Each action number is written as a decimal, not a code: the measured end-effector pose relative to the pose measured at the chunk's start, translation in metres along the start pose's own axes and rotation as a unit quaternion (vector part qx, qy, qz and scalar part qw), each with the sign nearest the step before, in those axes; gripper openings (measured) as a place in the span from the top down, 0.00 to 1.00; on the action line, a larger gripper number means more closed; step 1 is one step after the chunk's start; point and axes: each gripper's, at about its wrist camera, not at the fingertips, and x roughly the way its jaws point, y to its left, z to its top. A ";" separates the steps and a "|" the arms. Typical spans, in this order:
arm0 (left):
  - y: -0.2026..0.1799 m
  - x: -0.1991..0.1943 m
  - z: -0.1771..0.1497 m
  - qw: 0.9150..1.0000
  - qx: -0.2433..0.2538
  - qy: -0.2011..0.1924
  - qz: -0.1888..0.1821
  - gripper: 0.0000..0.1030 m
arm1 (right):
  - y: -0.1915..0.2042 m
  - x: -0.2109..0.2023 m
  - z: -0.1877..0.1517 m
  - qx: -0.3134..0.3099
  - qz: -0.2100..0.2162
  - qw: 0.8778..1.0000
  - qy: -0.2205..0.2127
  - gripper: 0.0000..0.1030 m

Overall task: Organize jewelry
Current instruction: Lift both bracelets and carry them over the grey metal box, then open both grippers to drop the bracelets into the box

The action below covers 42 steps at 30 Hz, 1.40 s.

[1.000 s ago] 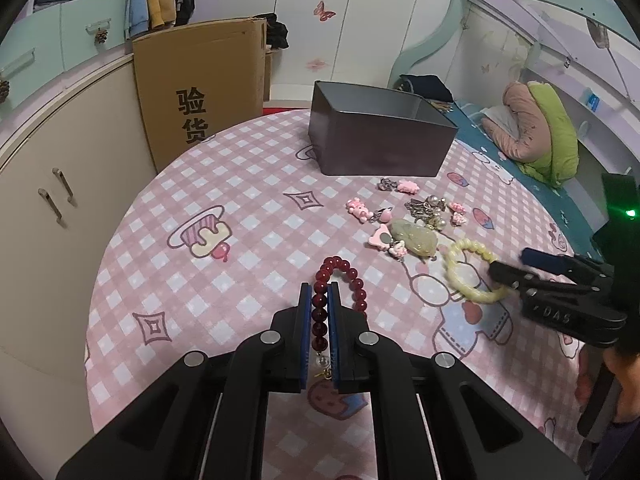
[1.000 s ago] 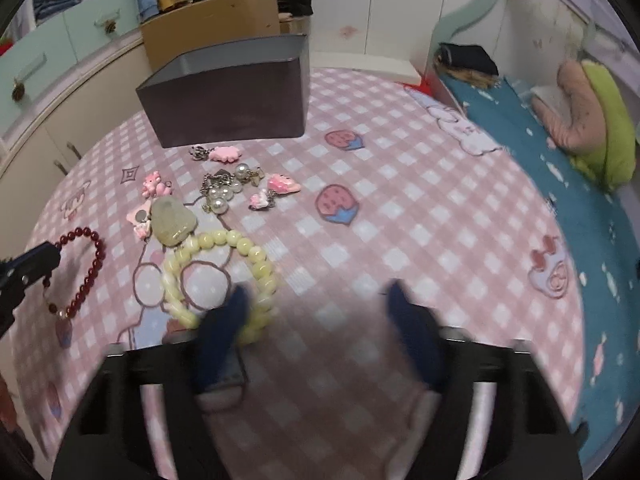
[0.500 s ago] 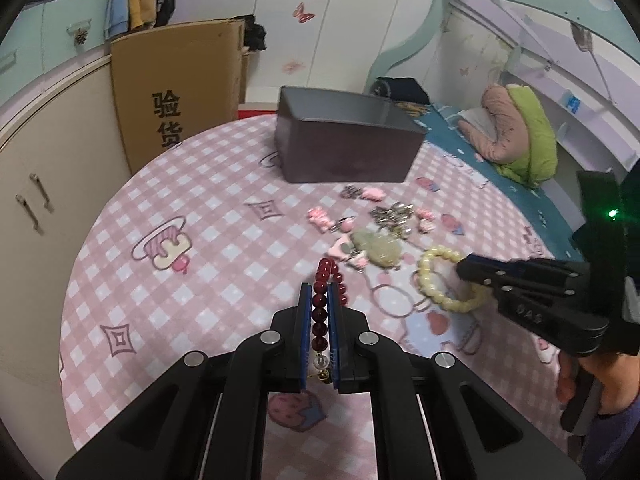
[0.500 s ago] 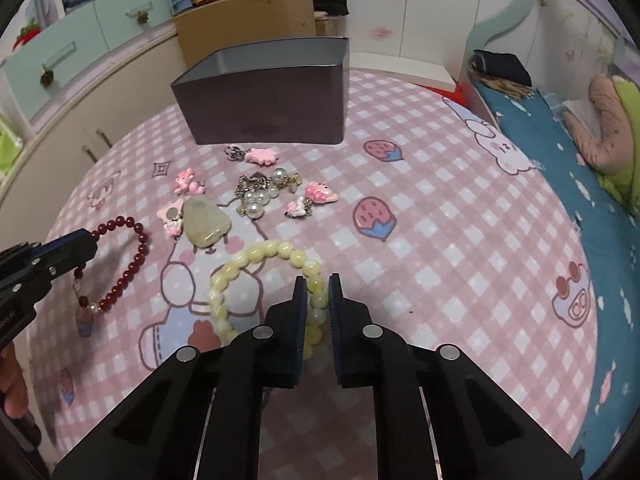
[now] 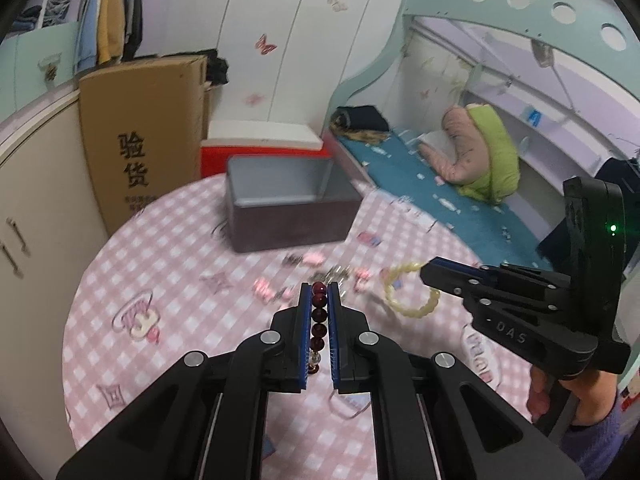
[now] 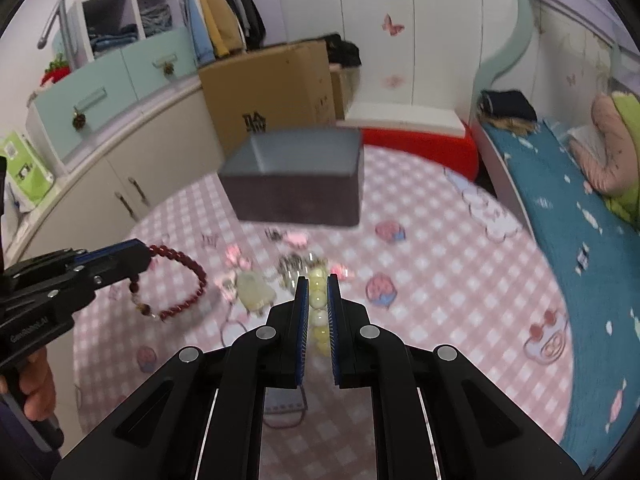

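Item one: our left gripper (image 5: pixel 319 292), jaws pressed onto a dark red bead bracelet (image 5: pixel 319 322). In the right wrist view this bracelet (image 6: pixel 176 284) hangs as a loop from the gripper's tip (image 6: pixel 140 254), clear of the tablecloth.

Item two: our right gripper (image 6: pixel 318 284), jaws pinching a pale yellow bead bracelet (image 6: pixel 317 304). In the left wrist view the bracelet (image 5: pixel 408 296) dangles from that gripper's tip (image 5: pixel 428 274) above the table. A hand (image 5: pixel 548 396) in a purple sleeve grips its handle.

Item three: loose pieces lying on the pink checked tablecloth (image 6: pixel 440 280) just beyond both grippers, blurred in both views: a pale green jade-like pendant (image 6: pixel 254 290), a cluster of silver and pearl charms (image 6: pixel 294 266), and several small pink charms (image 6: pixel 296 238).

Item four: a dark rectangular open-topped box (image 6: pixel 296 184) with a grey interior, standing on the tablecloth past the loose pieces. We see nothing inside it, though its floor is only partly in view.

Item five: surroundings. A cardboard carton (image 5: pixel 140 136) printed with black characters stands behind the table, beside a red and white stool (image 5: pixel 264 148). To the right, a bed with a blue sheet (image 5: pixel 440 196) carrying a pink and green pillow (image 5: pixel 480 152).
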 end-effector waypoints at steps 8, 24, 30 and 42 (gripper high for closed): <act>-0.009 0.002 0.066 0.999 0.025 -0.039 -0.010 0.94 | -0.002 -0.004 0.057 -0.008 0.002 0.999 -0.043 0.91; 0.041 0.126 0.118 0.996 -0.024 0.076 0.027 0.94 | 0.008 0.081 0.142 -0.006 0.000 1.000 -0.026 0.90; 0.051 0.150 0.104 0.993 -0.026 0.103 0.045 0.94 | 0.003 0.124 0.129 0.012 0.005 1.000 0.017 0.90; 0.050 0.160 0.099 0.992 -0.025 0.112 0.057 0.93 | -0.013 0.143 0.108 0.031 0.000 0.999 0.044 0.90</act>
